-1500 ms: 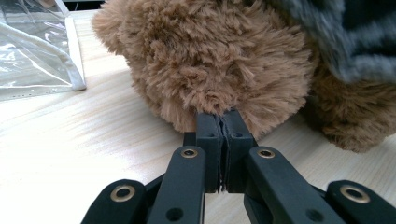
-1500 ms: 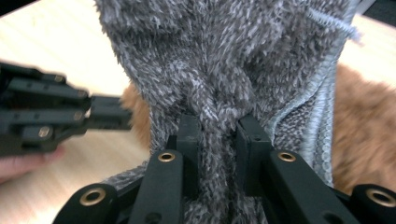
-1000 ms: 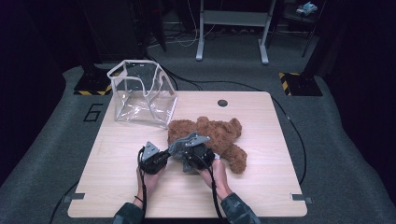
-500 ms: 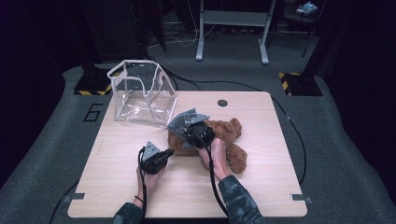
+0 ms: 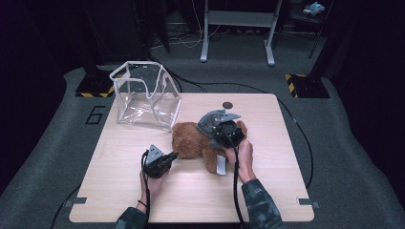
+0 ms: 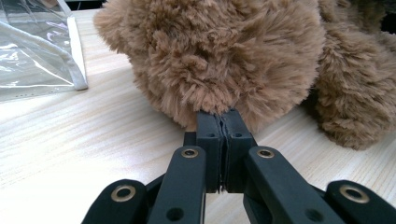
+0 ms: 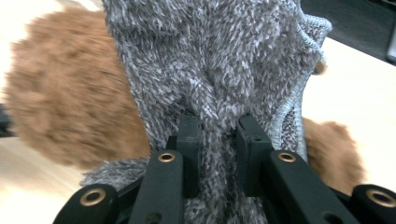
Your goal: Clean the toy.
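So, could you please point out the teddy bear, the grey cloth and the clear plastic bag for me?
teddy bear (image 5: 187, 139): high view, on its brown furry head.
grey cloth (image 7: 219, 60): right gripper view, on the fuzzy middle above the claw.
clear plastic bag (image 5: 143, 98): high view, on its transparent front wall.

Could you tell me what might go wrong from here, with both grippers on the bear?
The left gripper pinches only a tuft of the teddy bear, so the fur may slip free. The right gripper is clamped on the grey cloth over the bear; pulling it may drag the bear toward the clear bag.
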A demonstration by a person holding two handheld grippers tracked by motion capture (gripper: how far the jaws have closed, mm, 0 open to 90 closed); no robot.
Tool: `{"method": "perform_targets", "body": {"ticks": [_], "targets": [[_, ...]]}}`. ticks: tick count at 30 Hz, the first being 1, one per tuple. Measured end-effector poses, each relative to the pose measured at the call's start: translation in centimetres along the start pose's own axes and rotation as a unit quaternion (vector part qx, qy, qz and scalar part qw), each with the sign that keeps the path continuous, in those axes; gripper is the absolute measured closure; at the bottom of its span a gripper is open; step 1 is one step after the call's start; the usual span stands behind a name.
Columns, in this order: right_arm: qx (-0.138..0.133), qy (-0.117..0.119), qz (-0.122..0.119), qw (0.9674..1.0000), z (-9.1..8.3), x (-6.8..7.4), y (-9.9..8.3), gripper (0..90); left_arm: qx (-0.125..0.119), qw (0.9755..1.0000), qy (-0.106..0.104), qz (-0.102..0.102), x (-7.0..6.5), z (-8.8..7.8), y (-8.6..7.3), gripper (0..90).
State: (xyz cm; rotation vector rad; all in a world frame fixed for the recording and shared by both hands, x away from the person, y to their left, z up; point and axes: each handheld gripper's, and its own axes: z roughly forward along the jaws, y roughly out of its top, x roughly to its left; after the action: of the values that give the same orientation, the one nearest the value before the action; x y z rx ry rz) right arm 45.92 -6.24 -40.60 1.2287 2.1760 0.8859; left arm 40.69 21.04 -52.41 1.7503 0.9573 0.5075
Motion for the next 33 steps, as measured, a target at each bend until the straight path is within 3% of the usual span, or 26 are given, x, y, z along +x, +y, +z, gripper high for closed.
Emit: {"method": "perform_targets", "body": {"ticks": [4, 10, 12, 14, 15, 20, 22, 26, 29, 33], "targets": [[-0.001, -0.015, 0.017, 0.9997, -0.5, -2.0, -0.7, 74.8, 0.002, 1.0000, 0.002, 0.002, 0.0, 0.0, 0.0, 88.3], [-0.005, -0.028, 0.030, 0.9991, -1.0, -3.6, -1.2, 74.8, 0.002, 1.0000, 0.002, 0.002, 0.0, 0.0, 0.0, 88.4], [-0.004, -0.040, 0.047, 0.9981, -1.3, -4.7, -1.8, 74.9, 0.003, 1.0000, 0.002, 0.003, 0.0, 0.0, 0.0, 88.4], [-0.003, -0.041, 0.052, 0.9978, -1.2, -5.0, -2.0, 74.9, 0.003, 1.0000, 0.002, 0.003, 0.0, 0.0, 0.0, 88.4], [-0.001, -0.043, 0.064, 0.9971, -1.1, -5.7, -2.7, 74.9, 0.003, 1.0000, 0.002, 0.003, 0.0, 0.0, 0.0, 88.4], [0.008, -0.040, 0.081, 0.9959, -0.4, -6.6, -4.0, 75.0, 0.007, 1.0000, -0.001, 0.005, -0.1, 0.0, 0.0, 88.4], [0.014, -0.038, 0.099, 0.9943, 0.3, -7.2, -4.9, 75.2, 0.005, 1.0000, 0.001, 0.004, -0.1, 0.0, 0.0, 88.5], [0.025, -0.039, 0.107, 0.9931, 0.9, -7.8, -5.6, 75.2, 0.002, 1.0000, 0.003, 0.002, -0.1, 0.1, 0.0, 88.5], [0.053, -0.042, 0.119, 0.9906, 2.0, -8.9, -6.8, 75.1, 0.003, 1.0000, 0.004, 0.002, -0.1, 0.1, 0.0, 88.5], [0.053, -0.047, 0.129, 0.9891, 1.8, -10.0, -6.9, 75.0, 0.003, 1.0000, 0.005, 0.005, -0.1, 0.1, 0.0, 88.5]]}}
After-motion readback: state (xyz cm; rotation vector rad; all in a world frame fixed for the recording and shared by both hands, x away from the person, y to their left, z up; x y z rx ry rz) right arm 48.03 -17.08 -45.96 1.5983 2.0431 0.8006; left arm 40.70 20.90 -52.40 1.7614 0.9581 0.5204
